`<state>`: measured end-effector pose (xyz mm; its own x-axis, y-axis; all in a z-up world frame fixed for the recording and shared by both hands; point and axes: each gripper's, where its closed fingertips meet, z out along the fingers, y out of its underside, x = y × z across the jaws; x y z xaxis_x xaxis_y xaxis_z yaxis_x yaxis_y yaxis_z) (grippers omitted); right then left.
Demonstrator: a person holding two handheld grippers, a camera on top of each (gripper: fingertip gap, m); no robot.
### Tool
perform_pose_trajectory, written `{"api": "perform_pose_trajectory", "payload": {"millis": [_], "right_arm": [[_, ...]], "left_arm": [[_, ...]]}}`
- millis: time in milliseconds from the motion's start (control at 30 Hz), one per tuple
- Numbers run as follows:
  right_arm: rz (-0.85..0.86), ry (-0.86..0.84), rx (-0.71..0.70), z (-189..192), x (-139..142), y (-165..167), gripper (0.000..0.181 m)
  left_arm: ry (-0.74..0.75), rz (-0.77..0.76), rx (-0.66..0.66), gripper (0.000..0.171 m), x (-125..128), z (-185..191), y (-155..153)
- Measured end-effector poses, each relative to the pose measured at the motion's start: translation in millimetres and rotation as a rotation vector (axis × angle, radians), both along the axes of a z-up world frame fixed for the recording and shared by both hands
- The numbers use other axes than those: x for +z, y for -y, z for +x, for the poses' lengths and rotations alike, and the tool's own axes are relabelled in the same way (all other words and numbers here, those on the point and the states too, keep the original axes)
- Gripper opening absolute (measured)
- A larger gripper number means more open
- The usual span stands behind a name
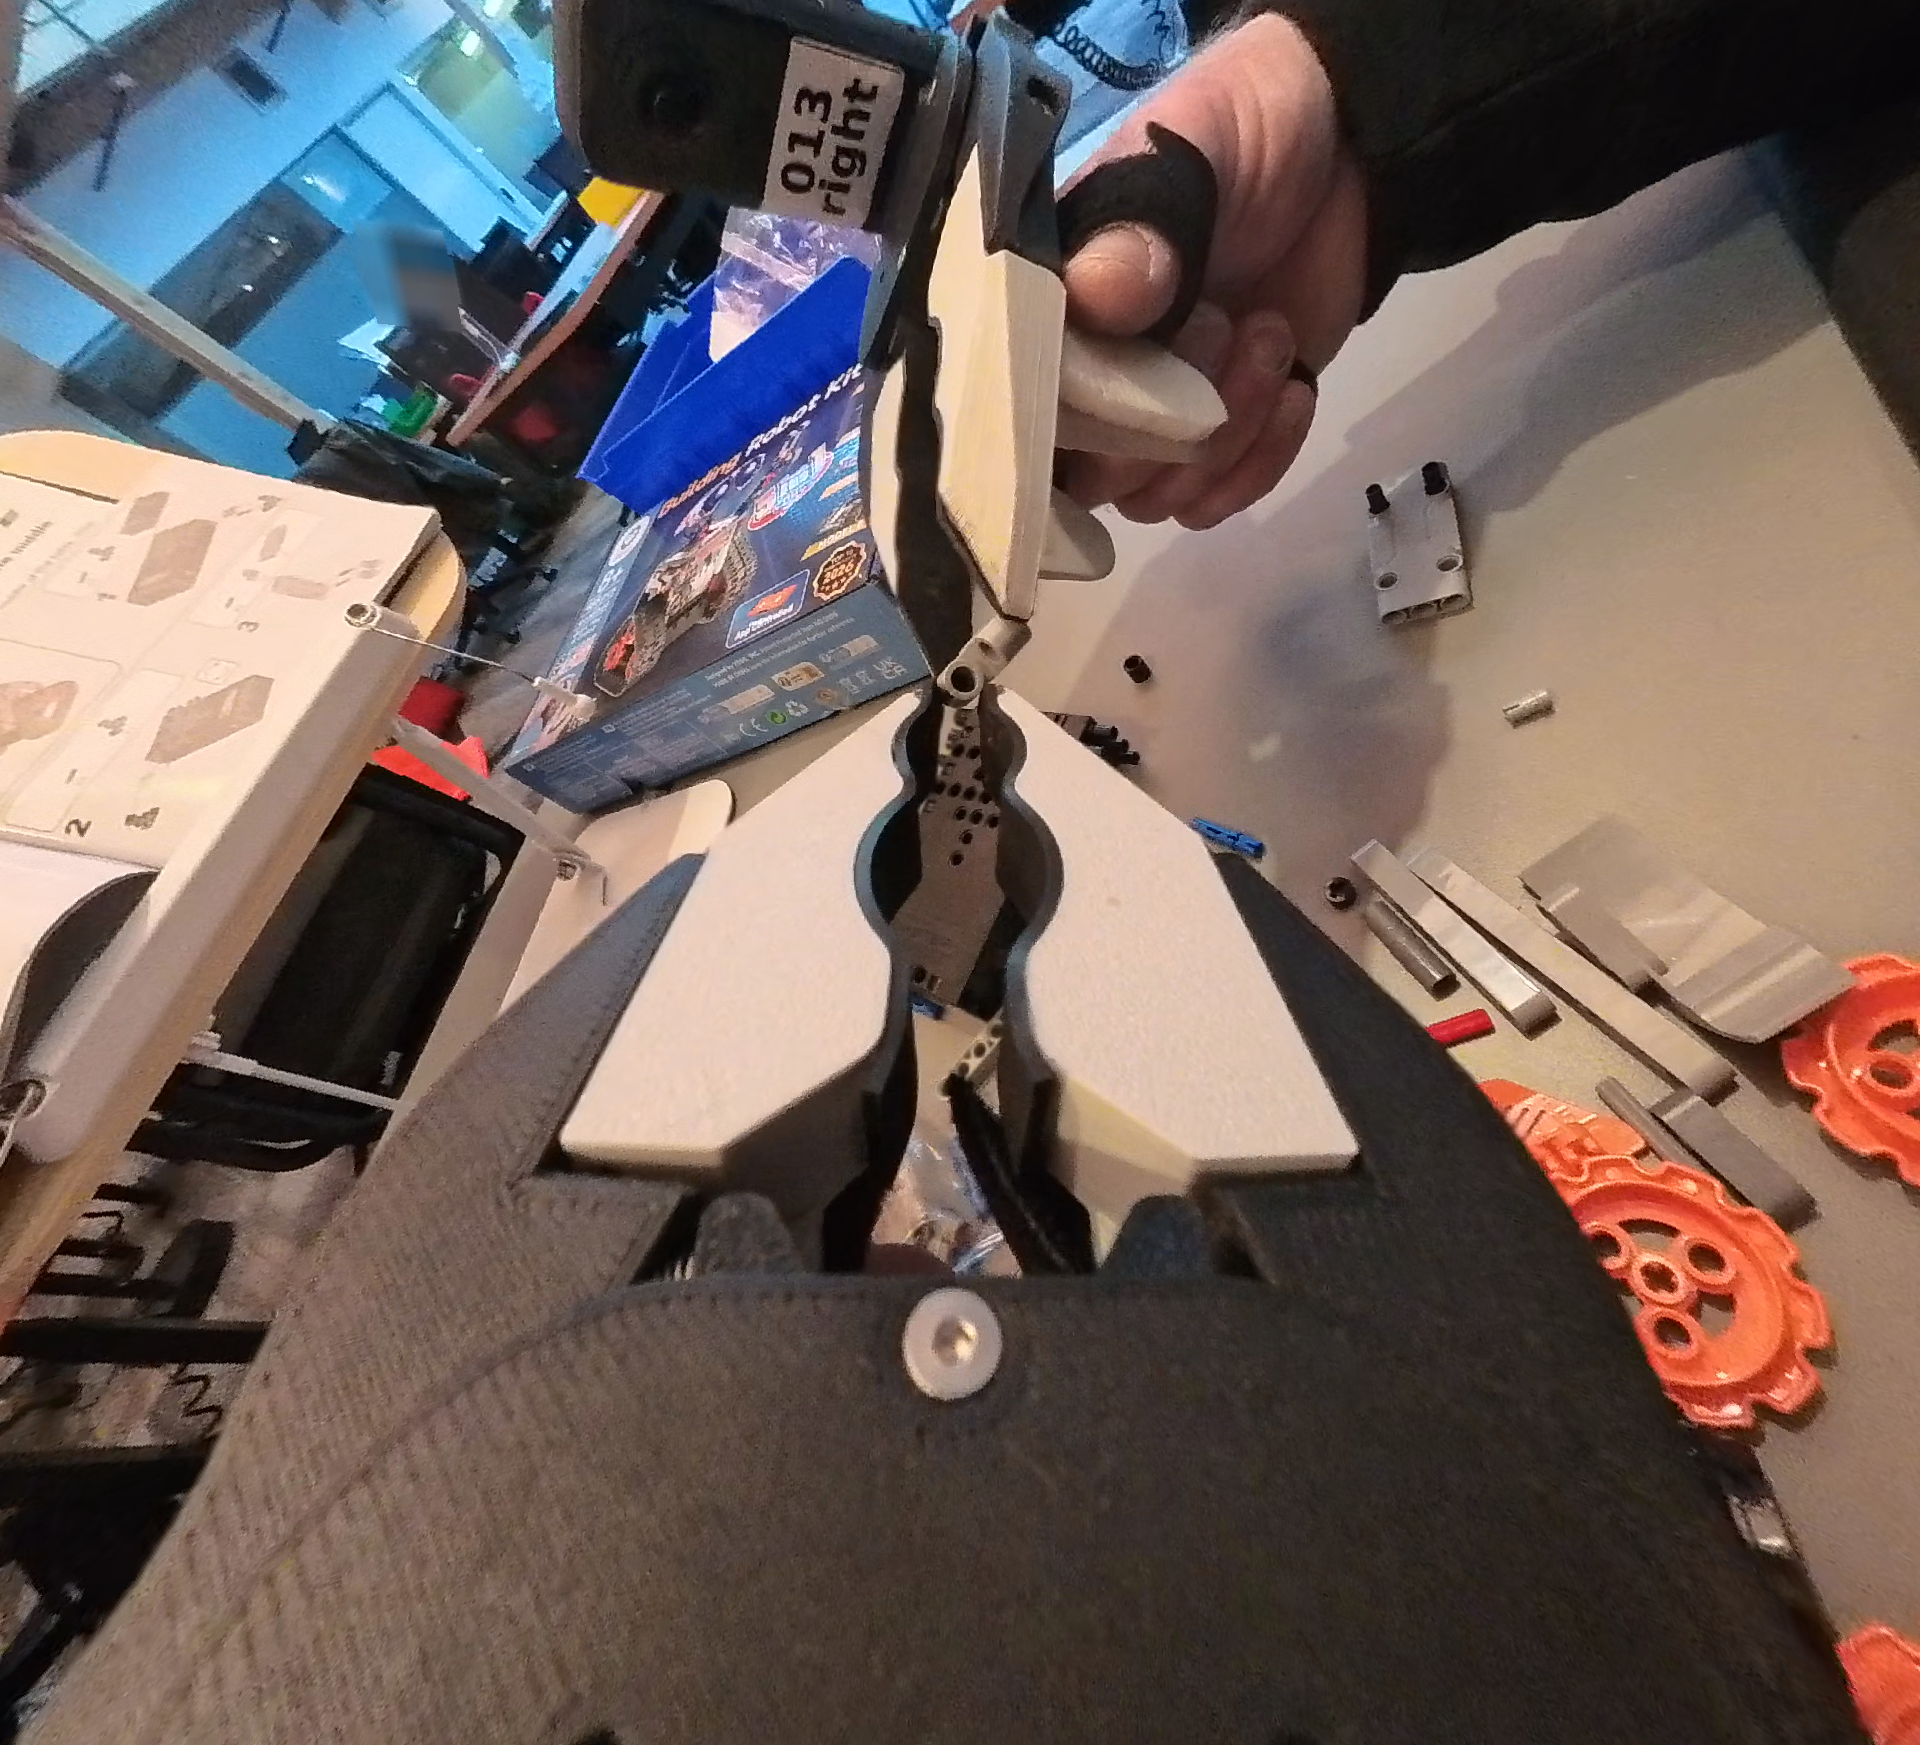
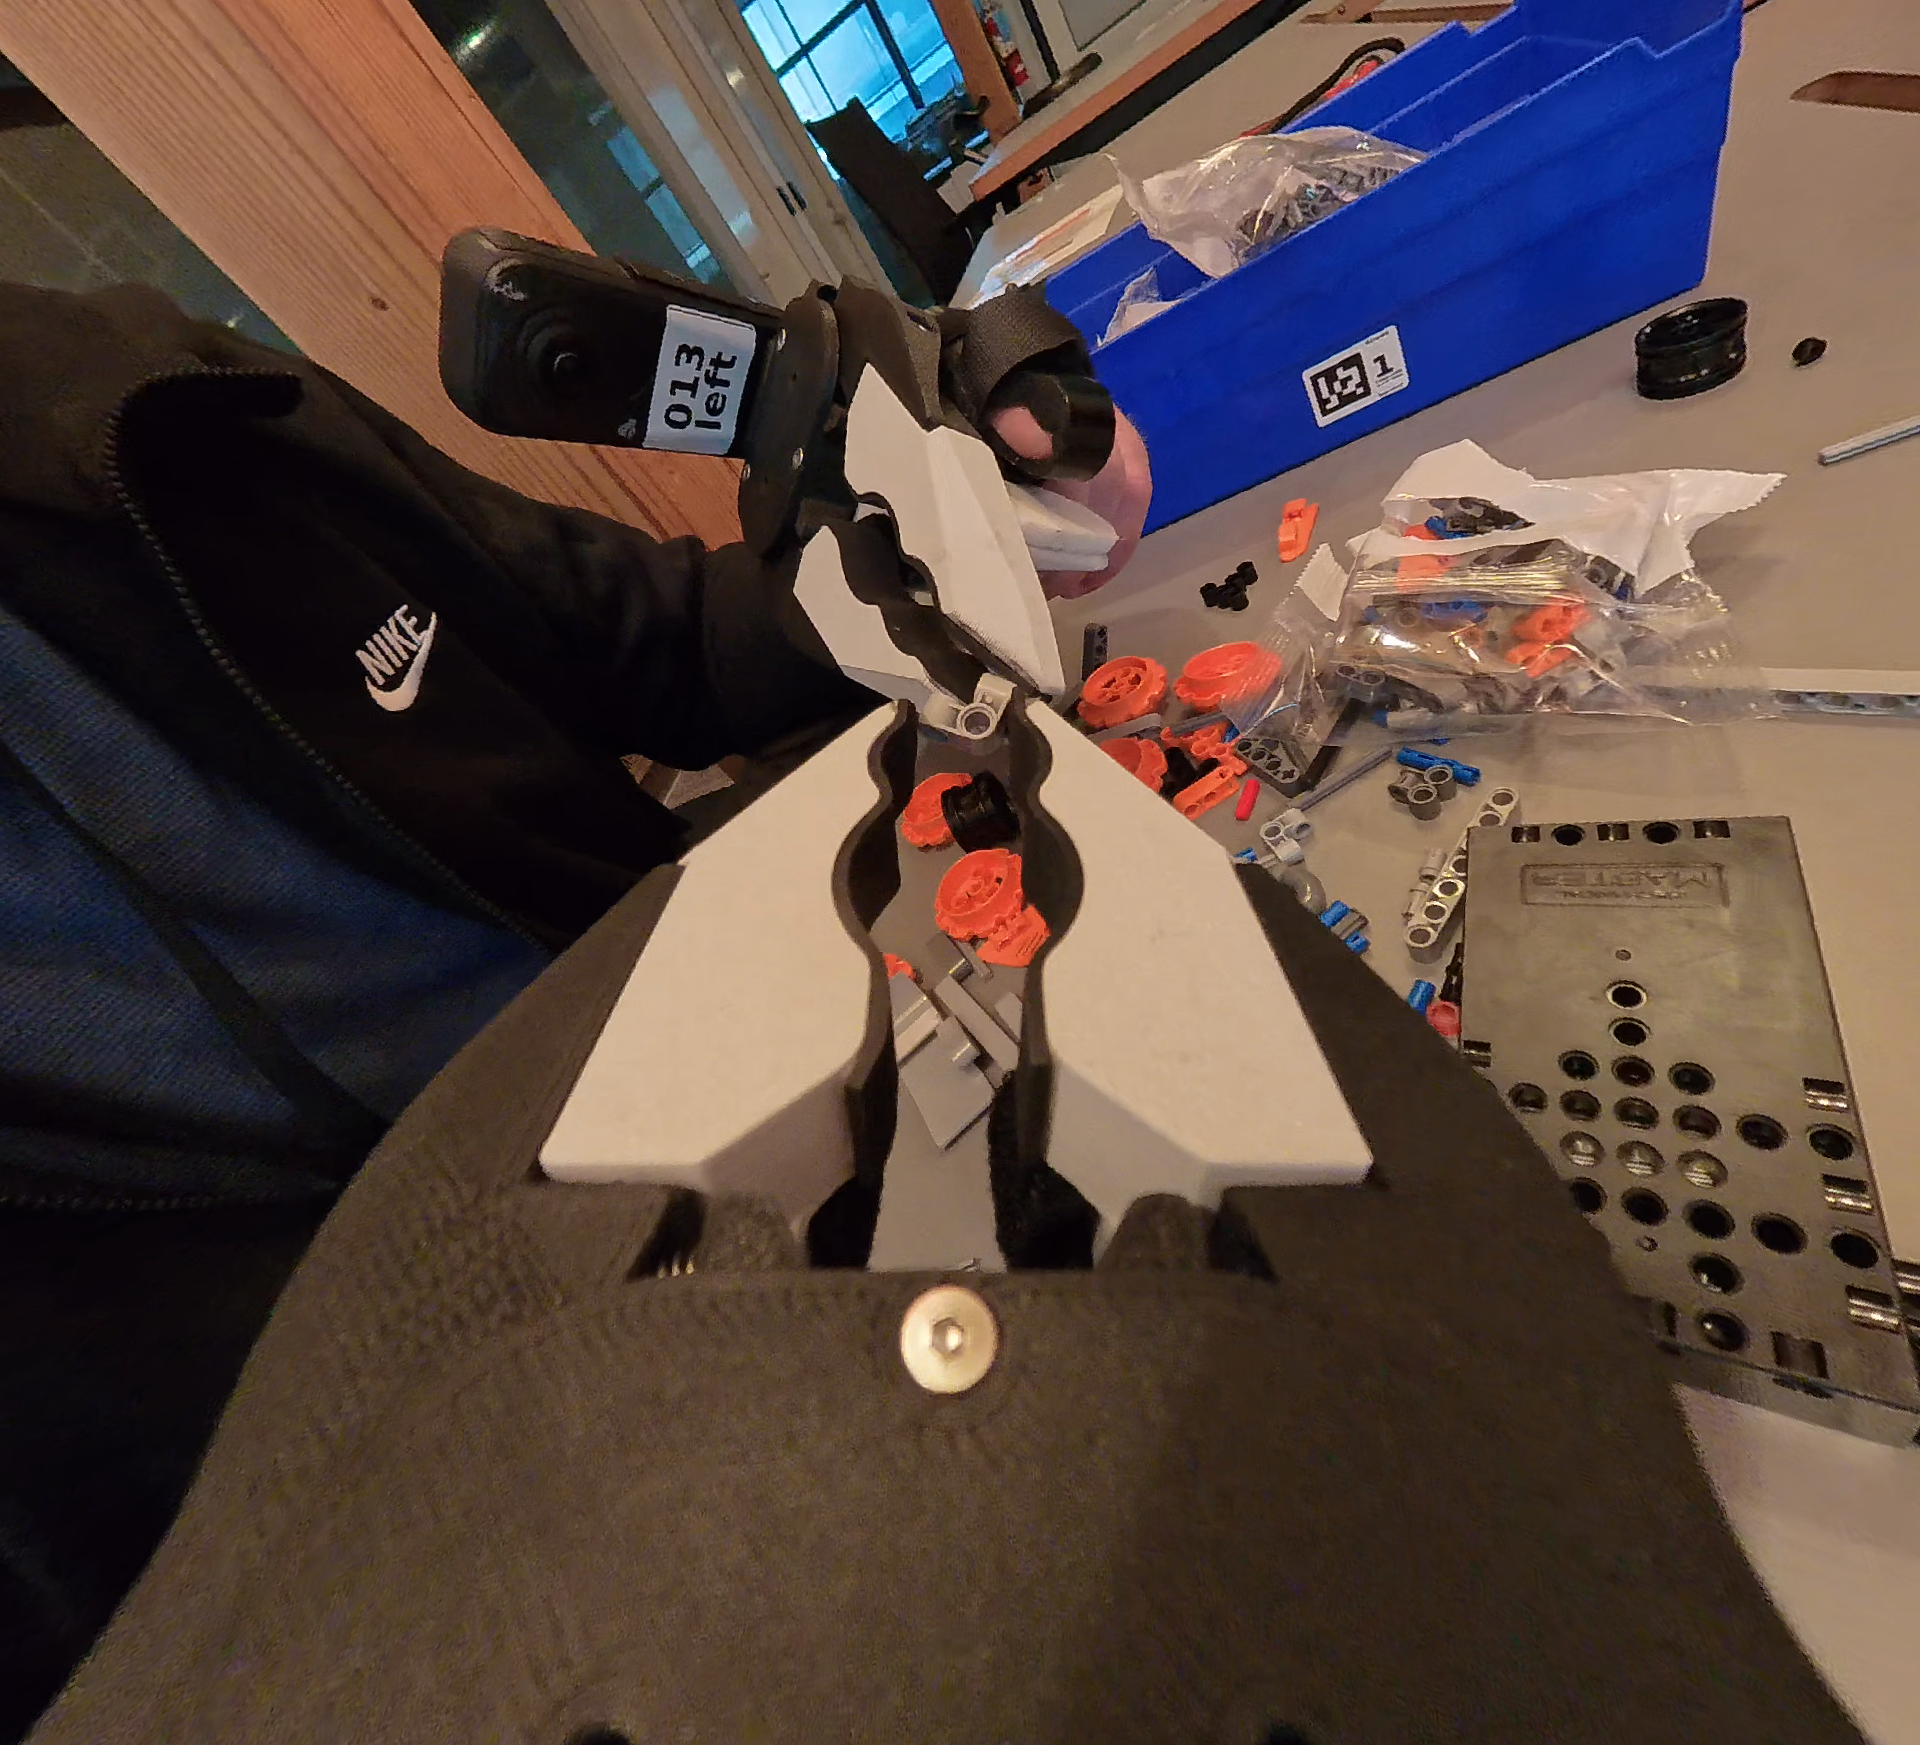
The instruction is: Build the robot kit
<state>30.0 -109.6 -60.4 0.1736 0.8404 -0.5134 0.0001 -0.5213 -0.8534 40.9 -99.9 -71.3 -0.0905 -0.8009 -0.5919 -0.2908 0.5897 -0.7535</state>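
Note:
A small light-grey connector piece [image 1: 977, 661] sits between both grippers, which meet tip to tip above the table. My left gripper [image 1: 964, 708] is shut on its lower end, with the jaws nearly closed. My right gripper [image 1: 992, 620], held by a hand, comes down from above and pinches the upper end. In the right wrist view, my right gripper [image 2: 964, 708] grips the connector [image 2: 975, 716] and the left gripper [image 2: 1003, 682] meets it from beyond. A black perforated plate [image 1: 956, 822] shows through the left jaws' gap.
The black perforated plate [image 2: 1662, 1072] lies on the grey table. Orange gears [image 2: 982, 900] [image 1: 1694, 1280], grey beams [image 1: 1558, 957] and bags of parts [image 2: 1507, 594] are scattered around. A blue bin [image 2: 1455, 220], a kit box [image 1: 727, 635] and an instruction booklet [image 1: 177, 635] stand farther off. My left and right fingertips are right by each other.

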Motion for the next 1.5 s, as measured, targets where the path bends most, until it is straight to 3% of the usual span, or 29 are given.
{"api": "perform_pose_trajectory", "payload": {"millis": [967, 1367, 1500], "right_arm": [[-0.064, 0.049, -0.102, 15, -14, -19, 0.015], [0.155, 0.246, -0.212, 32, -10, -24, 0.021], [0.244, 0.282, -0.236, 32, -5, -24, 0.018]], "left_arm": [[-0.040, -0.018, 0.086, 0.003, -18, 7, -18], [-0.048, -0.075, 0.121, 0.003, -19, 7, -26], [-0.015, -0.170, 0.101, 0.002, -14, 7, -25]]}}
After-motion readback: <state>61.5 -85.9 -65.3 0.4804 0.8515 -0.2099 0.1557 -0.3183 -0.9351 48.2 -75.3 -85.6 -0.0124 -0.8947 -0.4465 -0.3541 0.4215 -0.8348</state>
